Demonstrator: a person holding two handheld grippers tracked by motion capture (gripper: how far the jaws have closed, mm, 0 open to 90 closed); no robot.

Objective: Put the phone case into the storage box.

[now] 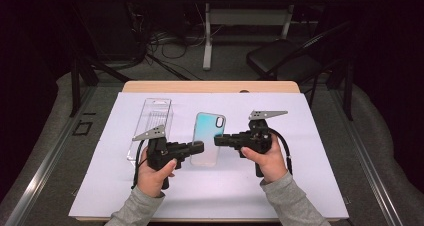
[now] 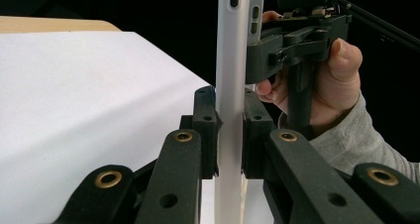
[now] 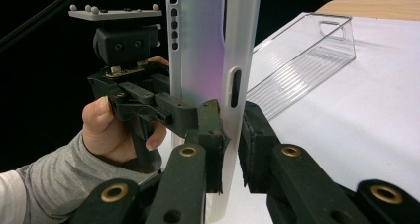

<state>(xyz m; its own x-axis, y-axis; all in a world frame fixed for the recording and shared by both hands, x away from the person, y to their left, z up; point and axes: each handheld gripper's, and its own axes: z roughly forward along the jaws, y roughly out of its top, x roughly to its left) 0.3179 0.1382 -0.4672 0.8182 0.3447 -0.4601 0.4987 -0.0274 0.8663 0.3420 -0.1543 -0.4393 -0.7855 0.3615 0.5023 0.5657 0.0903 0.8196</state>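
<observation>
A clear tray (image 1: 151, 123) lies at the left of the desk (image 1: 320, 151). The left gripper (image 1: 196, 147) pinches the left edge of a phone case (image 1: 209, 136), iridescent teal-to-white, seemingly lifted off the desk. The right gripper (image 1: 220, 140) has its jaws clamped on the right edge.

High view: above the table's (image 1: 210, 206) near edge, facing forward and down, far off.
Left gripper view: close, level, facing right across the table.
Right gripper view: close, facing left.
Shared: phone case (image 1: 208, 136) between both grippers.
</observation>
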